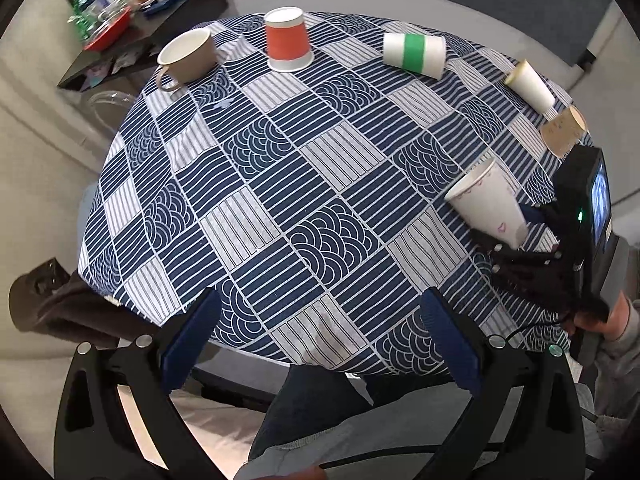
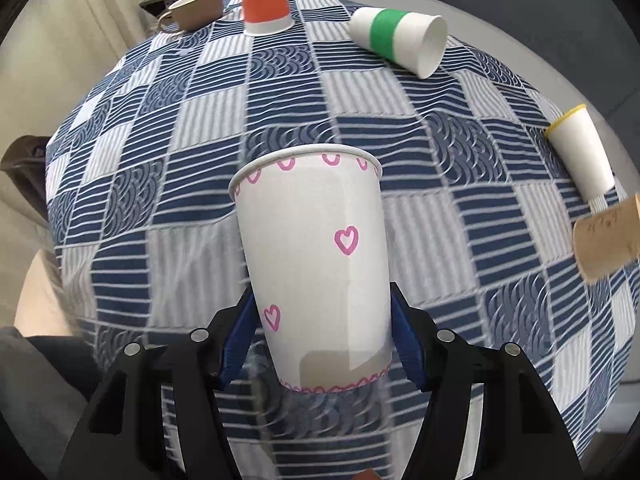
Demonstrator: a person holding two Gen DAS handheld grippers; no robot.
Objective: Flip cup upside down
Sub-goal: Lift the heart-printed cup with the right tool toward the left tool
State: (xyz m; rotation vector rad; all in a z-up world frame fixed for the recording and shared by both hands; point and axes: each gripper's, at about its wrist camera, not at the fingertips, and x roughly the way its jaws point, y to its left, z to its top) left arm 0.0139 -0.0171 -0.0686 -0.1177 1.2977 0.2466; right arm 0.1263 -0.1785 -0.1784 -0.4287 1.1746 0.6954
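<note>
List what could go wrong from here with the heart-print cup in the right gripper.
1. The right gripper holds the heart-print paper cup only near its narrow base, so it might slip or crush as it is turned.
2. The cup is off the tablecloth and tilted; released too early, it may end on its side like the green-banded cup.
3. The left gripper is open and away, so nothing steadies it.
</note>
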